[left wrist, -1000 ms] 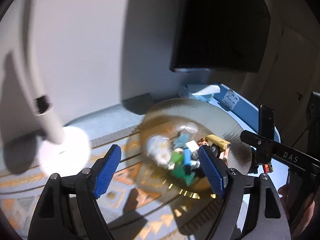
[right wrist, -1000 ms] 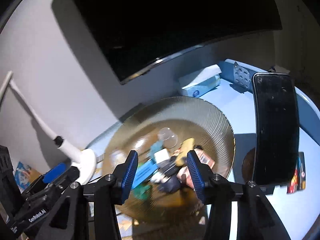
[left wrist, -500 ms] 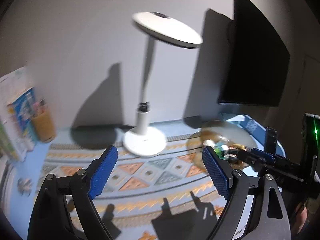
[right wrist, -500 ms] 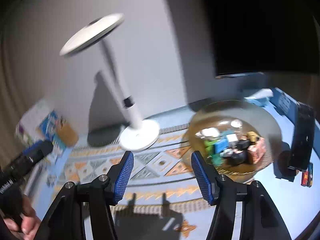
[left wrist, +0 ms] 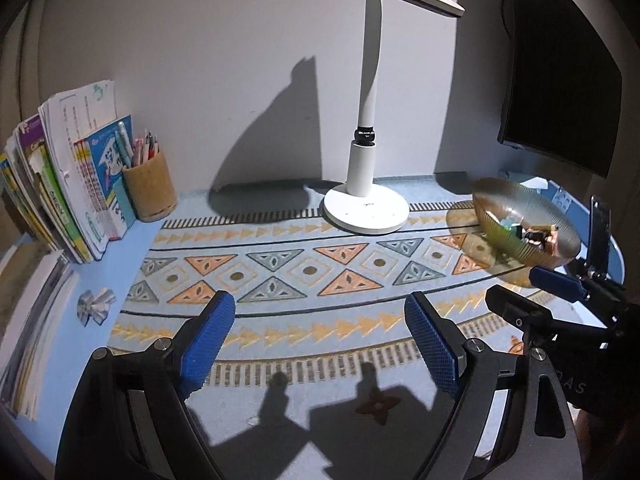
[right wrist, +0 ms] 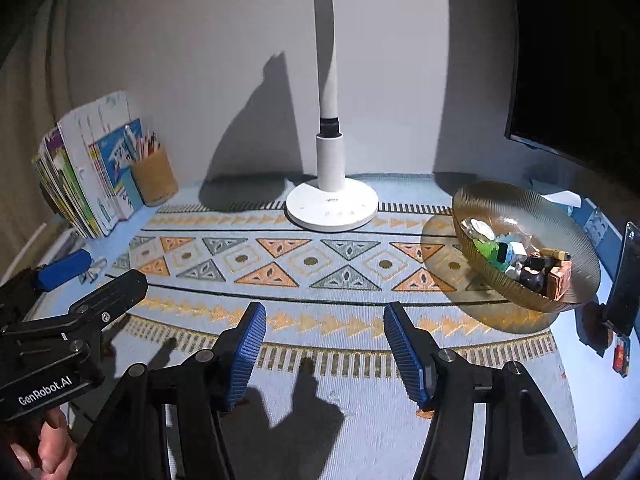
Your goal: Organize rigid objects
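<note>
Both claws hang over the near part of the patterned mat [right wrist: 320, 264], well back from everything. The left gripper [left wrist: 316, 340] has its blue pads spread wide with nothing between them, and the right gripper [right wrist: 324, 344] is spread the same way and just as bare. I'd judge they are held back like this to take in the whole desk, since neither is lined up on anything.

The task's things, a jumble of small hard toys and bits [right wrist: 516, 260], sit heaped in the ribbed amber bowl [right wrist: 560, 220] at the right end of the mat, right of the white lamp [right wrist: 332, 200]. The bowl looks tipped, its mouth facing left and toward the near edge, so the pile has slid to its low side. Most pieces are too small to name. A stubby yellowish piece lies along the right rim with its long axis roughly left to right, a blue and green piece beside it slants toward the lamp, and a dark rounded piece shows no clear axis.

A dark phone on a stand [right wrist: 624, 276] stands upright just right of the bowl. Books [left wrist: 60, 184] and a pencil cup [left wrist: 150, 184] stand at the far left, and a small crumpled white thing [left wrist: 94, 306] lies near them.

Gathered in one bowl like this, the pieces could be waiting to be sorted out or could already be collected there; the scene fits either
</note>
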